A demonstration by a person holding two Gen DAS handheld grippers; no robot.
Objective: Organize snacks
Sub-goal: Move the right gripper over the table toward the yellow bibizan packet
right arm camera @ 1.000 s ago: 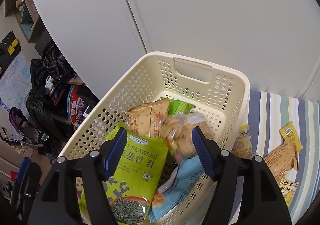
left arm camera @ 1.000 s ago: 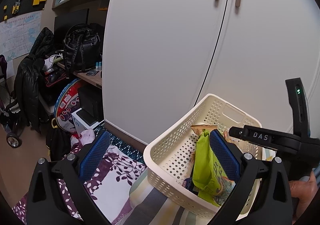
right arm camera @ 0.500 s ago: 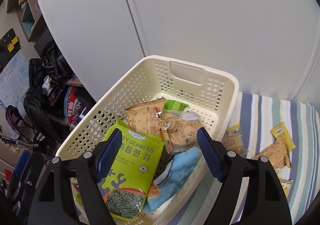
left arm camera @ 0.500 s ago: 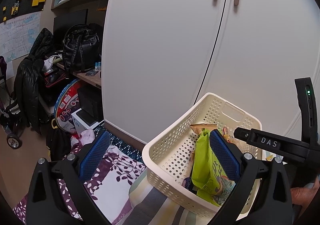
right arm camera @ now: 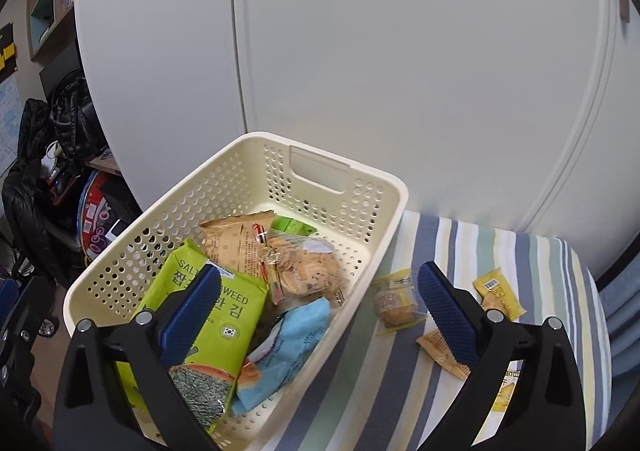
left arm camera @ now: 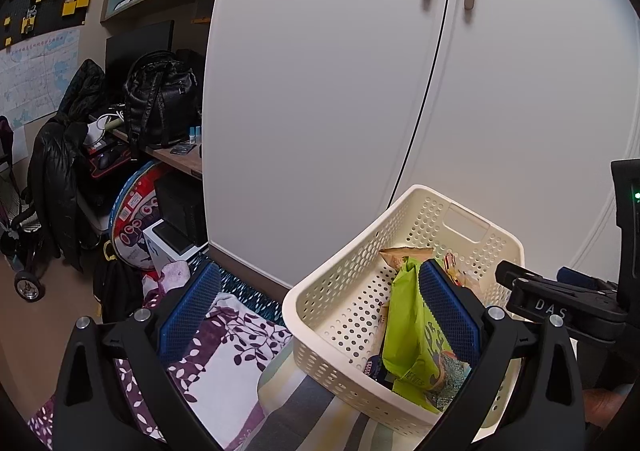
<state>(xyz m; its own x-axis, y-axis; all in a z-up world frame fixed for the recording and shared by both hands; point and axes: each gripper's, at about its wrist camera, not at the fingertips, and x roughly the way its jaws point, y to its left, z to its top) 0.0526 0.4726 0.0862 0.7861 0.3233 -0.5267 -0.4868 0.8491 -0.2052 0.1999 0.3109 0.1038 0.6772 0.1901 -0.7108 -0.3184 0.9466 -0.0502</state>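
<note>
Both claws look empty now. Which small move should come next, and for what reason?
Probably lower the open right claw toward the small cookie packet on the striped cover. It lies outside the basket, closest to it, while other snacks are already inside.

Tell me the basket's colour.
Cream, with perforated walls; the basket shows best in the right wrist view.

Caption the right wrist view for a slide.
Open right gripper above a cream basket of snacks; small packets lie on striped fabric beside it.
</note>
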